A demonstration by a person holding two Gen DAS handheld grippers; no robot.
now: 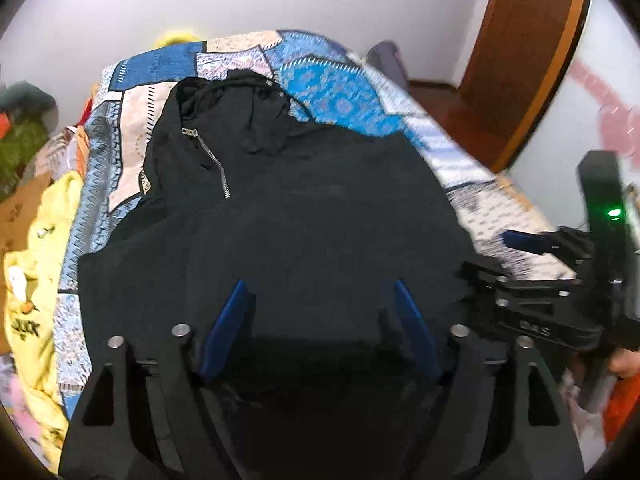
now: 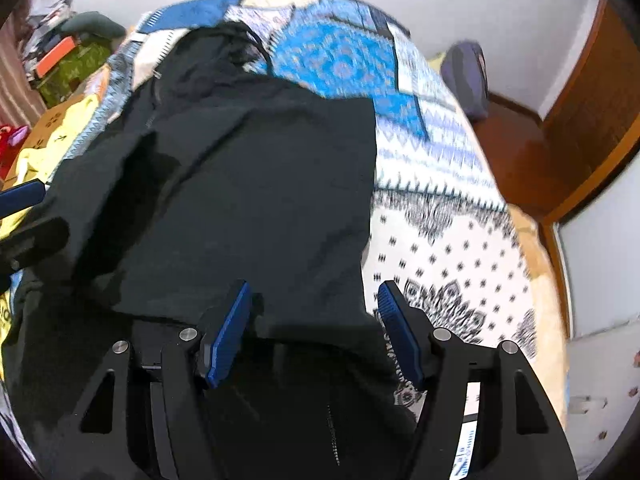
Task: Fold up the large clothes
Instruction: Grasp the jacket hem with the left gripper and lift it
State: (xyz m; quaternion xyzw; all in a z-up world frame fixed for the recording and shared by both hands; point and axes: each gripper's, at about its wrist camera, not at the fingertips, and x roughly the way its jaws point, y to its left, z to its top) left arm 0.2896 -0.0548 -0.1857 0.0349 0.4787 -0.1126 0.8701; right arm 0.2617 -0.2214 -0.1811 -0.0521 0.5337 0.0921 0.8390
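A black zip hoodie [image 1: 288, 208] lies spread on a bed with a blue and white patterned cover [image 1: 340, 92], hood at the far end. My left gripper [image 1: 320, 292] is open over the hoodie's near part, nothing between its blue pads. My right gripper [image 2: 314, 292] is open over the hoodie's [image 2: 248, 184] right near edge, empty. The right gripper also shows at the right in the left wrist view [image 1: 528, 240]. One left finger [image 2: 22, 196] shows at the left edge of the right wrist view.
A yellow garment [image 1: 36, 280] lies at the bed's left side, with cardboard and clutter beyond [image 2: 68, 60]. A wooden door [image 1: 532, 52] and wood floor are to the right. A grey-purple object [image 2: 466, 76] sits past the bed's right edge.
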